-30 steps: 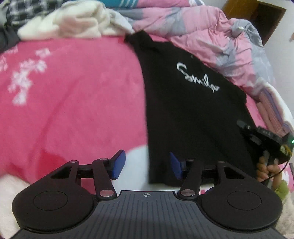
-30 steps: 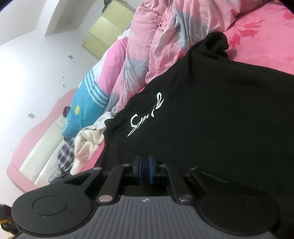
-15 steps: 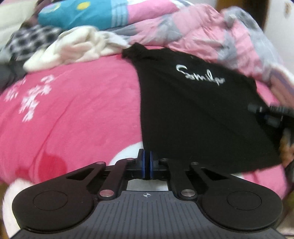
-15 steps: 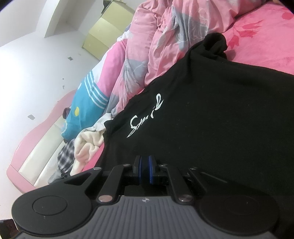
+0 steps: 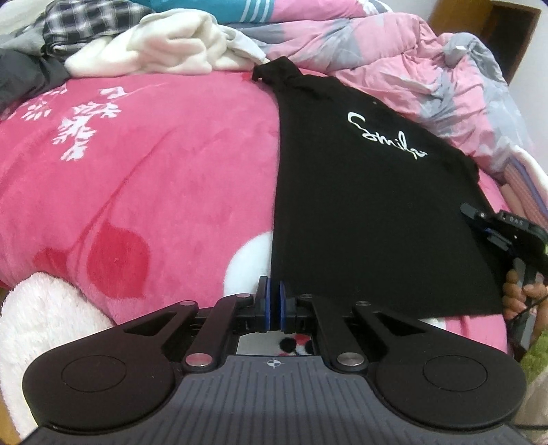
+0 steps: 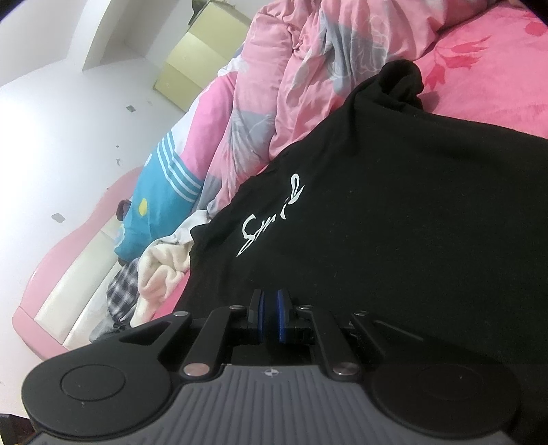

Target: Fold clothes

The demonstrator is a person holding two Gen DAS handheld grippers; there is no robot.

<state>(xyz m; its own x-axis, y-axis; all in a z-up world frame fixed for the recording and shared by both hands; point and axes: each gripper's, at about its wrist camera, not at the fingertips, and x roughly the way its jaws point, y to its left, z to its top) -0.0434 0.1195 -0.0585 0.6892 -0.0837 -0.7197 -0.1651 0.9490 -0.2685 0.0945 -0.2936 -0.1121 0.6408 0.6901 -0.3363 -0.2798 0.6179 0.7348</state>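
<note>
A black T-shirt [image 5: 370,205] with white script lettering lies spread on the pink blanket [image 5: 137,178], collar end far, hem near. My left gripper [image 5: 274,294] is shut on the shirt's near-left hem corner. My right gripper [image 6: 274,308] is shut on the shirt's edge in the right wrist view, where the shirt [image 6: 411,222] fills the frame. In the left wrist view the right gripper's body [image 5: 507,232] sits at the shirt's right edge, held by a hand.
A crumpled pink and grey quilt [image 5: 411,68] lies behind the shirt. A cream garment [image 5: 154,48], a plaid garment [image 5: 78,17] and a blue striped pillow [image 6: 164,191] pile at the back. A pink headboard [image 6: 51,267] and a yellowish cabinet [image 6: 202,51] stand beyond.
My left gripper was open beside the hem a second ago; it has closed on the near-left hem corner. The right gripper stays shut on the shirt, nearly still.
</note>
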